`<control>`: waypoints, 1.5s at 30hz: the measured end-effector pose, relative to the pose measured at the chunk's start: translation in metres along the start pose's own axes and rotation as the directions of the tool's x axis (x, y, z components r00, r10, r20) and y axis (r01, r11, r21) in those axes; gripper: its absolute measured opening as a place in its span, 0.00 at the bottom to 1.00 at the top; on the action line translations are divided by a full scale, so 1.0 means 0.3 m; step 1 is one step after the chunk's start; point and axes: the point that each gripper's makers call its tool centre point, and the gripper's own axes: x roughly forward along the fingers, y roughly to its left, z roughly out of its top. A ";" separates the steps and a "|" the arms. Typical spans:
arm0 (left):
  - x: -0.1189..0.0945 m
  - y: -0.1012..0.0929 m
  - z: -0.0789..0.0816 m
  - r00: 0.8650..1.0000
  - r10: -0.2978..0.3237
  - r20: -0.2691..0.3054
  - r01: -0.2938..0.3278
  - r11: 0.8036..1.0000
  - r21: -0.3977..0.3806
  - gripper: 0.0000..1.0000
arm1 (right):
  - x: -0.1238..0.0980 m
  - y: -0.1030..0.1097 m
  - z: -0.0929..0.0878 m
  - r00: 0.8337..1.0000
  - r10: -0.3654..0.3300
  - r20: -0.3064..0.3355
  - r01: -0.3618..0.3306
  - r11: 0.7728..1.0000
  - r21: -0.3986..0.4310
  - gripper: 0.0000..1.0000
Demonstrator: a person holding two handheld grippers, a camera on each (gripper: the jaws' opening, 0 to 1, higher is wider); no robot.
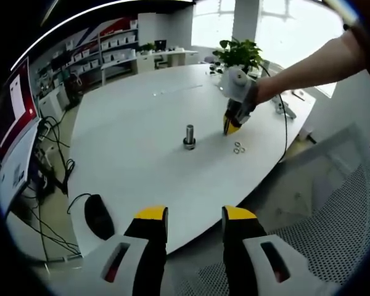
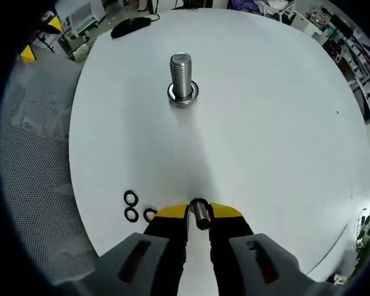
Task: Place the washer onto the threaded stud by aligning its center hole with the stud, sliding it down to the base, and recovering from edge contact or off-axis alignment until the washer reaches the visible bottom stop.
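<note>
My right tool (image 2: 199, 217) is clamped on a washer (image 2: 200, 214), the ring pinched edge-on between the two yellow-tipped jaws, low over the white tabletop (image 2: 265, 123). Straight ahead of it in the right gripper view stands the threaded stud (image 2: 182, 75), upright on its round base flange, well apart from the washer I'm holding. Just beside my right jaws, toward the tabletop's near edge, lie three spare washers (image 2: 131, 206) flat on the surface, two dark ones close together and a third partly tucked behind the jaw.

From the left gripper view I see the same scene from across the tabletop (image 1: 129, 142): the stud (image 1: 189, 136) near the middle, the right tool (image 1: 230, 126) angled down just beside it, a person's forearm (image 1: 308, 68) reaching in from the right, and the spare washers (image 1: 238, 148) near that tool's tip. My left tool (image 1: 195, 223) hangs released, jaws spread with nothing between them, back at the tabletop's edge. A black computer mouse (image 1: 99, 216) sits near that edge, and a potted plant (image 1: 240, 54) stands at the far side.
</note>
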 end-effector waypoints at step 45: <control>-0.002 0.001 0.003 1.000 0.011 0.001 -0.011 1.000 0.005 0.33 | -0.012 0.145 -0.054 0.994 0.025 0.102 -0.038 0.991 0.127 0.21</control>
